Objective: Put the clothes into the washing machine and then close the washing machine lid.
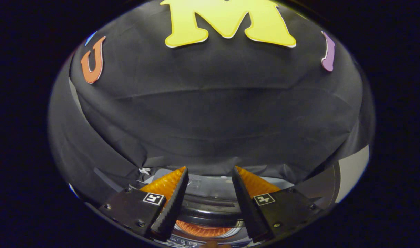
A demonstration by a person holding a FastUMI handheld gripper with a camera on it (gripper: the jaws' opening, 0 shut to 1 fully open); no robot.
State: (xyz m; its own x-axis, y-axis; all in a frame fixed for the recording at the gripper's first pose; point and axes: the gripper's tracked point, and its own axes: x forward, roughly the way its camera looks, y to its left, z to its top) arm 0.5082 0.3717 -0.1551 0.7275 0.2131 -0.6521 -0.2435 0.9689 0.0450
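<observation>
**Gripper poised above the washer opening**

The hand-held gripper [210,172] hangs with its fingers spread wide, nothing between them. Below and just ahead sits the washing machine [210,203], its round opening showing a ribbed orange drum [203,229]. Beyond rises the booth's black cloth wall [213,113], draped down behind the machine.

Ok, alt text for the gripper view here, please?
The gripper is open with nothing between its fingers, held above the washing machine, whose round opening sits below and between the fingers with something orange visible inside. Beyond the machine hangs the booth's black cloth wall.
</observation>
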